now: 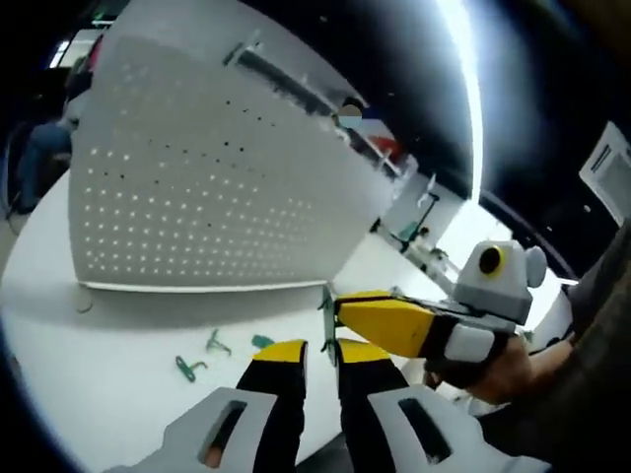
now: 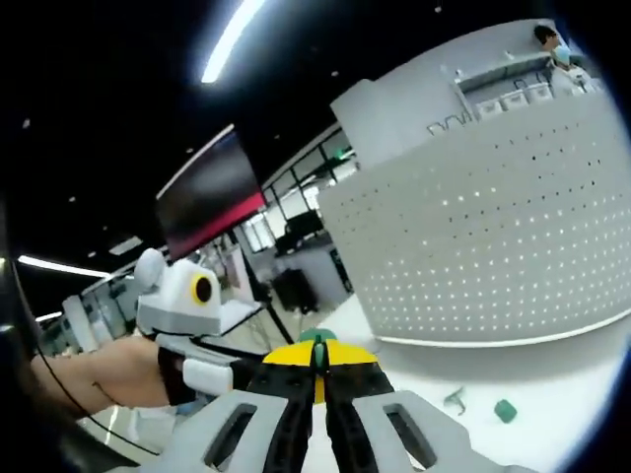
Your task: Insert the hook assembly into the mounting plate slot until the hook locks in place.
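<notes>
Left gripper (image 1: 321,353): jaws slightly apart, with a thin green hook (image 1: 326,313) standing in the narrow gap at the tips. Right gripper (image 1: 345,308) entering the left gripper view from the right, held by a hand (image 1: 503,370), its yellow jaw tips meeting the same hook from the side. In the right gripper view, right gripper (image 2: 317,357) jaws nearly together, pinching the green hook (image 2: 317,347) at the tips; left gripper (image 2: 258,370) coming in from the left, touching there too.

Counted on the white table (image 1: 118,394) in the left gripper view: two loose green hooks (image 1: 187,369) (image 1: 217,343) and one small green block (image 1: 261,342), lying left of the gripper tips, near but apart. In the right gripper view, one loose hook (image 2: 455,399) and one green block (image 2: 505,410) visible.

One white perforated mounting plate (image 1: 197,197), upright on the table, beyond the grippers and well apart from the held hook. Same plate (image 2: 473,246) on the upper right in the right gripper view.
</notes>
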